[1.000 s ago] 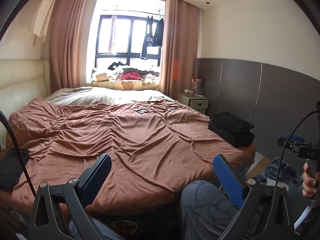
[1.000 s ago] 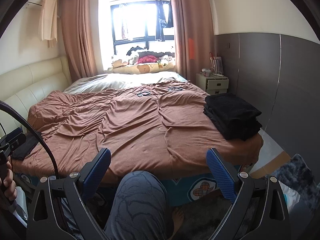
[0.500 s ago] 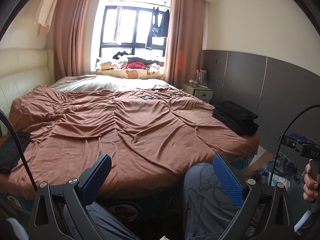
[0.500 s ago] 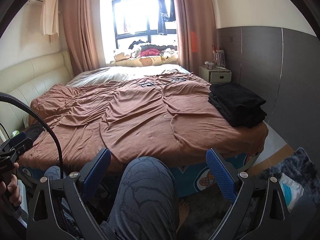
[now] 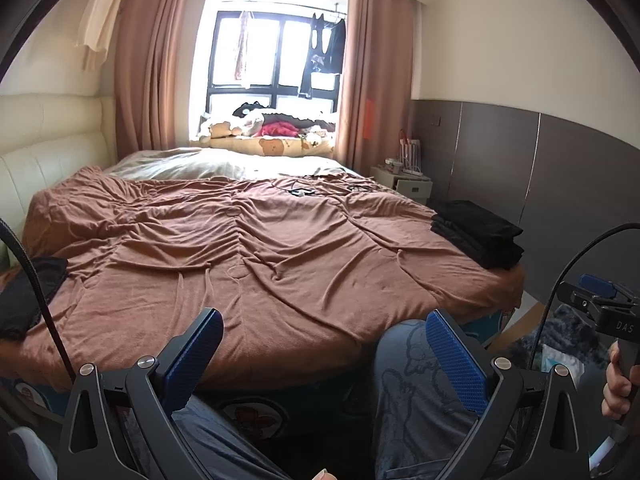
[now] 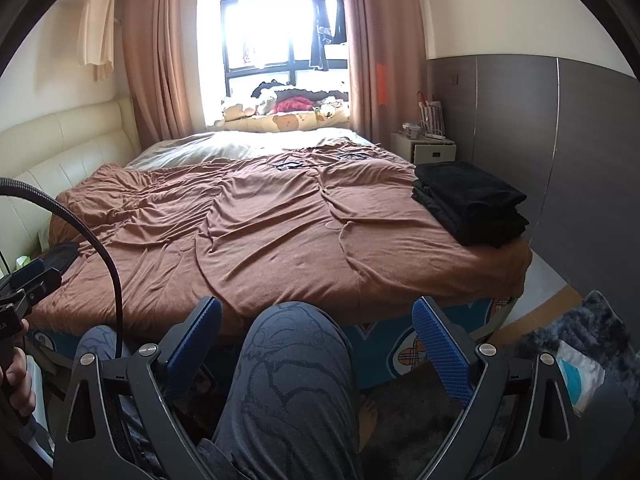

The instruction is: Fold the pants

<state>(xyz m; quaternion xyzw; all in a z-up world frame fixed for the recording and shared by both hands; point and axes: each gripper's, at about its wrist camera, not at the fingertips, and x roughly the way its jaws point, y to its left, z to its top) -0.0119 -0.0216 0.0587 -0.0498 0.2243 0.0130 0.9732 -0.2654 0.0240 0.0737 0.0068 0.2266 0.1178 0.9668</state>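
Right wrist: folded black pants [image 6: 472, 202] on bed [image 6: 280, 240].

Only one legible marking: white letters "DAS" on the black body of the right gripper [image 5: 618, 325], seen at the right edge of the left wrist view, cut off by the frame so possibly incomplete. Faint white characters on the left gripper [image 6: 4, 326] at the left edge of the right wrist view, too small and cropped to read. Nothing else readable.
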